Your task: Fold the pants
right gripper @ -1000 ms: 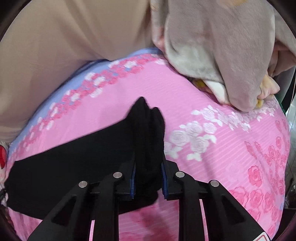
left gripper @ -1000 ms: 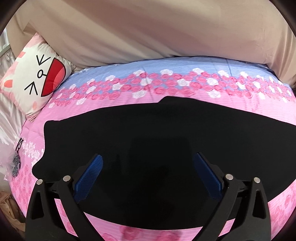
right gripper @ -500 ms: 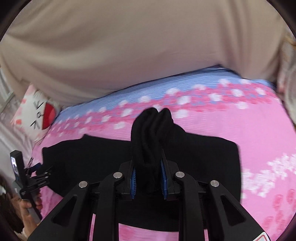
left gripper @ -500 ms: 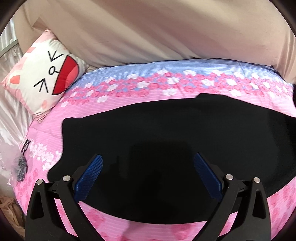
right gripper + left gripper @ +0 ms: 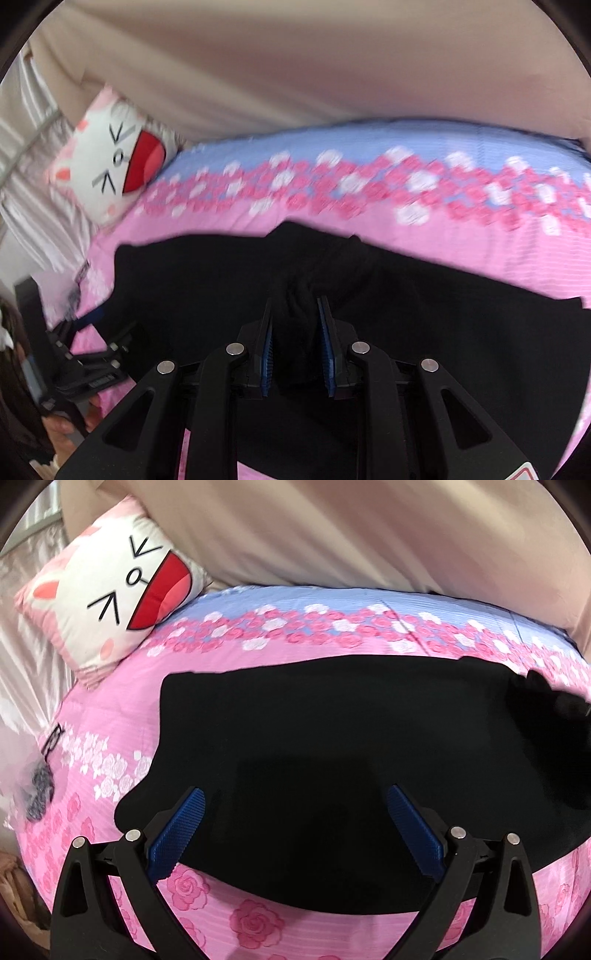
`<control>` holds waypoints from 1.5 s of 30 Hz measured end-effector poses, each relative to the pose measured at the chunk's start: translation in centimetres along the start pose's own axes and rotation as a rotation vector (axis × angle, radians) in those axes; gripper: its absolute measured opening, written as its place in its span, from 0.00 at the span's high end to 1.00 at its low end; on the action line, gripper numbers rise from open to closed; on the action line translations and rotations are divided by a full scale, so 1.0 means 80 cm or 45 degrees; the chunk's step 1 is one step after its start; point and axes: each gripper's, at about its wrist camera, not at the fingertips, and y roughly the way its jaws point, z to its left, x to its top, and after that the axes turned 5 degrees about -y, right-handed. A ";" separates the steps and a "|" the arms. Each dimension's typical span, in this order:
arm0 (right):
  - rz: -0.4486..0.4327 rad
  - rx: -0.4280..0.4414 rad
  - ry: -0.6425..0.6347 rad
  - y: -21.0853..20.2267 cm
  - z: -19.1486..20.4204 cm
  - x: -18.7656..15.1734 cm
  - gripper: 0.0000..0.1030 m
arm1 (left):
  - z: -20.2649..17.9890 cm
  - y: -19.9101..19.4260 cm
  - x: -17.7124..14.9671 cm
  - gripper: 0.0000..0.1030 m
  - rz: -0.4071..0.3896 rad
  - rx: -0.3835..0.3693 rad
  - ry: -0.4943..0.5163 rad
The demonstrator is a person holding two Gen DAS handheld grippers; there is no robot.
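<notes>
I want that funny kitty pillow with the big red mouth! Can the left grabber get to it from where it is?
Probably yes. The left gripper is open and holds nothing, and only flat black pants and pink flowered bedsheet lie between it and the cat-face pillow, though it would need to move forward and left.

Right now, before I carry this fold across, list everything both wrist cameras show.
pants: one, black, spread flat across the middle of the bedsheet; one end bunched up and pinched in the right gripper.
bedsheet: one, pink with rose print and a blue band at the far side, under the pants.
cat-face cushion: one, white and pink with a red mouth, far left corner of the bed.
beige fabric: one expanse, behind the bed.
small dark item: one, grey-black, at the left edge of the sheet; too blurred to identify.
left gripper: one, black with blue pads, open above the pants' near edge.
right gripper: one, black with blue pads, shut on the pants.
</notes>
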 end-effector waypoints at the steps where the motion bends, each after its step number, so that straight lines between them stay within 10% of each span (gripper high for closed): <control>1: 0.018 -0.002 -0.014 0.012 0.007 -0.003 0.80 | 0.005 0.002 0.000 0.06 0.005 -0.004 -0.015; 9: -0.093 0.053 0.051 -0.040 -0.011 -0.041 0.56 | 0.025 0.001 -0.001 0.06 0.013 -0.008 -0.057; 11: -0.157 -0.096 0.096 -0.088 -0.046 -0.058 0.41 | 0.029 -0.001 -0.001 0.06 0.013 -0.010 -0.071; 18: -0.222 -0.502 0.357 -0.210 -0.165 -0.166 0.41 | -0.008 -0.017 0.003 0.06 0.010 -0.123 -0.063; 27: -0.240 -0.381 0.534 -0.202 -0.197 -0.226 0.41 | -0.168 0.006 0.027 0.06 0.180 -0.432 0.074; 31: -0.244 -0.338 0.513 -0.195 -0.195 -0.227 0.41 | -0.207 0.043 0.025 0.06 0.270 -0.427 0.030; 32: -0.234 -0.333 0.510 -0.192 -0.196 -0.227 0.41 | -0.213 0.043 0.023 0.08 0.231 -0.374 0.048; 36: -0.241 -0.305 0.523 -0.193 -0.204 -0.229 0.41 | -0.208 0.020 0.021 0.71 0.190 -0.437 0.070; 38: -0.257 -0.310 0.520 -0.198 -0.206 -0.230 0.41 | -0.186 0.009 0.020 0.74 0.198 -0.463 0.049; 41: -0.279 -0.348 0.435 -0.208 -0.184 -0.222 0.41 | -0.150 -0.009 0.022 0.60 0.191 -0.464 0.018; 43: -0.265 -0.355 0.306 -0.202 -0.154 -0.208 0.40 | -0.117 -0.028 0.023 0.12 0.121 -0.393 -0.035; 45: -0.233 -0.313 0.149 -0.184 -0.114 -0.191 0.34 | -0.086 -0.050 0.021 0.05 0.001 -0.270 -0.078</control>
